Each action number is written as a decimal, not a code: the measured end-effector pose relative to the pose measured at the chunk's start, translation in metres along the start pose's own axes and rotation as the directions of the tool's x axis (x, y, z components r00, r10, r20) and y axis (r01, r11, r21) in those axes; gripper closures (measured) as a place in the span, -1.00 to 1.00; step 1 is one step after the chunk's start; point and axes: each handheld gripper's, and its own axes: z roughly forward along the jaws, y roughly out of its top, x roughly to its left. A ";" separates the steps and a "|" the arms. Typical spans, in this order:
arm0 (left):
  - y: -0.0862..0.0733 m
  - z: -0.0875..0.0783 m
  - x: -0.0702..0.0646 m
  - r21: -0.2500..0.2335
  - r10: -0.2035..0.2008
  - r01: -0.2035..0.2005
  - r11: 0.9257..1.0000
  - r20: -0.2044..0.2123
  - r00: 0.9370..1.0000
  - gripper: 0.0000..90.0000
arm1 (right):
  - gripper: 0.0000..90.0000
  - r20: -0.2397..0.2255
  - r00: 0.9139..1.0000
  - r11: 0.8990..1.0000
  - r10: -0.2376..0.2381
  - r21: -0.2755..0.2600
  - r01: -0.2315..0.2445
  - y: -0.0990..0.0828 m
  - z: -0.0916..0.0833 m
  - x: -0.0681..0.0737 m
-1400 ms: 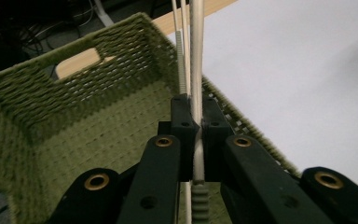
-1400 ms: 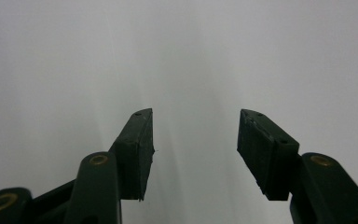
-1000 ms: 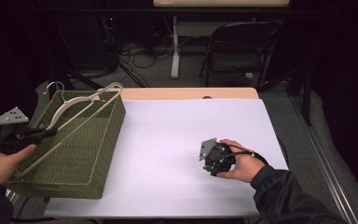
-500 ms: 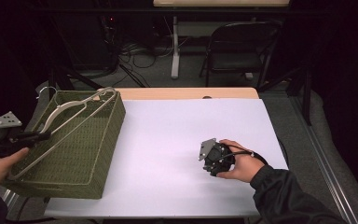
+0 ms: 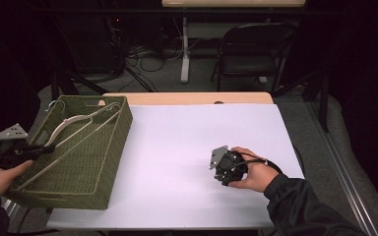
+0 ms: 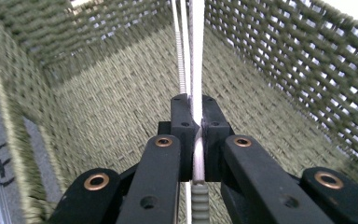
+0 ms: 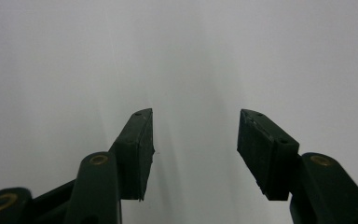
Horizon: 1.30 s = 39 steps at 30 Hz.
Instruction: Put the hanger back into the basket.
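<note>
Gripping the hanger (image 6: 196, 56) over the basket (image 5: 109, 147), left gripper (image 6: 194, 105) apparently clamped.

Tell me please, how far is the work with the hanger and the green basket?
Done: the left hand-held gripper is shut on the hanger, which lies slanted in the green basket, its hook over the far rim. In hand: that grip, at the hanger's near end. Left: probably lifting the hanger out; no part of it is on the white table yet. The right hand-held gripper rests open on the table.
</note>
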 end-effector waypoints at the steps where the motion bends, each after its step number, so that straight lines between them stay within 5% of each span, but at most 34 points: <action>1: -0.001 0.002 0.000 0.002 -0.001 0.001 1.000 0.007 1.000 0.93 | 0.01 -0.001 1.000 1.000 -0.001 0.000 0.001 0.000 0.000 0.000; 9: -0.011 0.023 0.003 0.066 -0.019 0.018 0.998 0.016 1.000 0.93 | 0.02 -0.003 1.000 1.000 0.007 0.003 -0.007 0.000 0.001 0.001; 17: -0.013 0.016 0.007 0.029 -0.062 0.065 0.997 -0.103 0.993 0.56 | 0.01 0.000 1.000 1.000 0.004 -0.004 -0.004 -0.002 -0.001 0.000; 20: -0.012 0.010 0.006 0.020 -0.065 0.068 0.998 -0.113 0.992 0.44 | 0.01 0.001 1.000 1.000 0.006 -0.006 -0.006 -0.002 -0.001 0.000; 21: -0.012 0.009 0.007 0.029 -0.060 0.065 0.997 -0.132 0.989 0.43 | 0.01 0.001 1.000 1.000 0.006 -0.005 -0.006 -0.002 -0.001 0.000; 23: -0.012 0.006 0.009 0.056 -0.068 0.084 0.995 -0.237 0.969 0.42 | 0.01 0.001 1.000 1.000 0.005 -0.007 -0.005 -0.001 -0.001 0.000; 27: -0.013 0.000 0.012 0.021 -0.121 0.129 0.991 -0.215 0.969 0.31 | 0.01 -0.001 1.000 1.000 0.012 -0.004 -0.012 -0.001 -0.001 0.001; 39: -0.010 -0.015 -0.023 -0.052 -0.120 0.113 0.992 -0.160 0.980 0.08 | -0.01 0.014 0.999 0.999 0.040 -0.031 -0.039 -0.005 -0.007 -0.001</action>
